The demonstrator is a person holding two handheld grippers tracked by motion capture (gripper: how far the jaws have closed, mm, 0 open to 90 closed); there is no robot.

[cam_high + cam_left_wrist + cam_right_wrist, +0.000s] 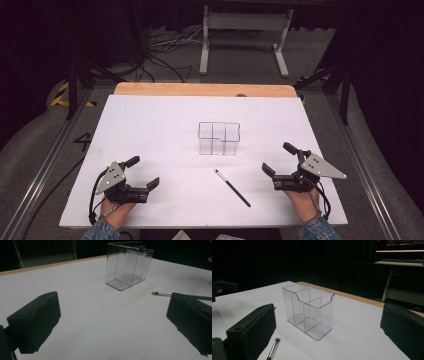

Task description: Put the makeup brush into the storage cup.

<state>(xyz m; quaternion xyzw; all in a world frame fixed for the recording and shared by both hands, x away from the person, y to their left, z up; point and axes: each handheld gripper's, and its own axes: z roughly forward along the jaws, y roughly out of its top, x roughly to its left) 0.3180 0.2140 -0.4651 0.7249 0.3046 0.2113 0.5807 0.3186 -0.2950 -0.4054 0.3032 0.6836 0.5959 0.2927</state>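
Observation:
A clear plastic organizer (219, 138) with several compartments stands upright at the middle of the white table; its compartments look empty (127, 265) (310, 311). A thin black makeup brush (232, 187) lies flat in front of it, bristle end (155, 293) toward the organizer. My left gripper (143, 172) rests at the front left, open, holding nothing. My right gripper (280, 159) rests at the front right, also open and holding nothing. The brush tip (274, 346) lies just beside the right gripper's left jaw, apart from it.
The white sheet (150, 130) covers a wooden tabletop whose far edge (200, 89) shows. Beyond the table stand a white table frame (245, 35) and floor cables (160, 55). Metal rails run along both sides.

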